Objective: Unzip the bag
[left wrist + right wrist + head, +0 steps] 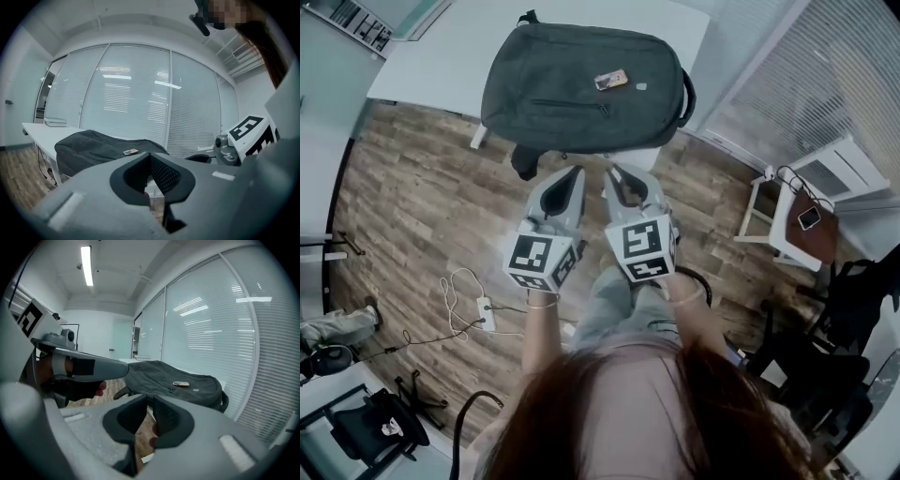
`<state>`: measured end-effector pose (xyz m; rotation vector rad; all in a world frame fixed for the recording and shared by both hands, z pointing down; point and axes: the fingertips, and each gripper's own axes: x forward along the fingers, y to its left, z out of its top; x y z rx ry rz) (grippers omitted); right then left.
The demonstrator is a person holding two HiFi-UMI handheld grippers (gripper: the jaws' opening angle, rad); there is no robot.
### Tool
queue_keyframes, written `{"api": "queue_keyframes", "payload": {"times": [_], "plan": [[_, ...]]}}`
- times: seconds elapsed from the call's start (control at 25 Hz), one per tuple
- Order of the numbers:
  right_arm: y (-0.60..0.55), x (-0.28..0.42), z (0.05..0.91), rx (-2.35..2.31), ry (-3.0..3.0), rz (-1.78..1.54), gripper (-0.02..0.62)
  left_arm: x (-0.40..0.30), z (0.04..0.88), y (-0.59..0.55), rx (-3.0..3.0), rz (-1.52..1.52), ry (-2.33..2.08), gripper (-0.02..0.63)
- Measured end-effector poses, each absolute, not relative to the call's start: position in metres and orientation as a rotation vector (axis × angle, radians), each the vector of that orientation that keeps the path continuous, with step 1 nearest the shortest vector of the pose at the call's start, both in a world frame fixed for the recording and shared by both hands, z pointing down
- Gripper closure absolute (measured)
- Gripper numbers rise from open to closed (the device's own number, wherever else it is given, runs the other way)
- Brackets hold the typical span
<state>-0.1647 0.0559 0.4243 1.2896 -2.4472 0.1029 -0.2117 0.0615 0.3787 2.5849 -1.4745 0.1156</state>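
Observation:
A dark grey backpack (581, 89) lies flat on the white table (441, 56), with a small tag (610, 81) on top and a front-pocket zipper (567, 104) running across it. My left gripper (572, 175) and right gripper (615, 172) hang side by side just short of the table's near edge, both apart from the bag. In the left gripper view the backpack (93, 146) lies ahead beyond the left gripper (150, 158), whose jaws are shut on nothing. In the right gripper view the right gripper (150, 400) also looks shut and empty, with the bag (183, 383) ahead.
A black strap (525, 161) hangs off the table's near edge by my left gripper. A small side table with a phone (806, 217) stands at the right. A power strip with cables (484, 311) lies on the wooden floor at the left. Window blinds run behind the table.

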Motion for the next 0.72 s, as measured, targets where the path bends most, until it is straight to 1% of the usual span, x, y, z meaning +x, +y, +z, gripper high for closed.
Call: {"api": "queue_keyframes", "payload": {"times": [0.16, 0.72], "plan": [[0.043, -0.17, 0.44, 1.29, -2.414, 0.132, 0.54, -0.215, 0.389, 0.043, 2.594, 0.135, -1.451, 0.597], [0.012, -0.171, 0.483, 1.354, -2.289, 0.248, 0.532, -0.212, 0.422, -0.005, 2.613, 0.211, -1.345, 0.597]]}}
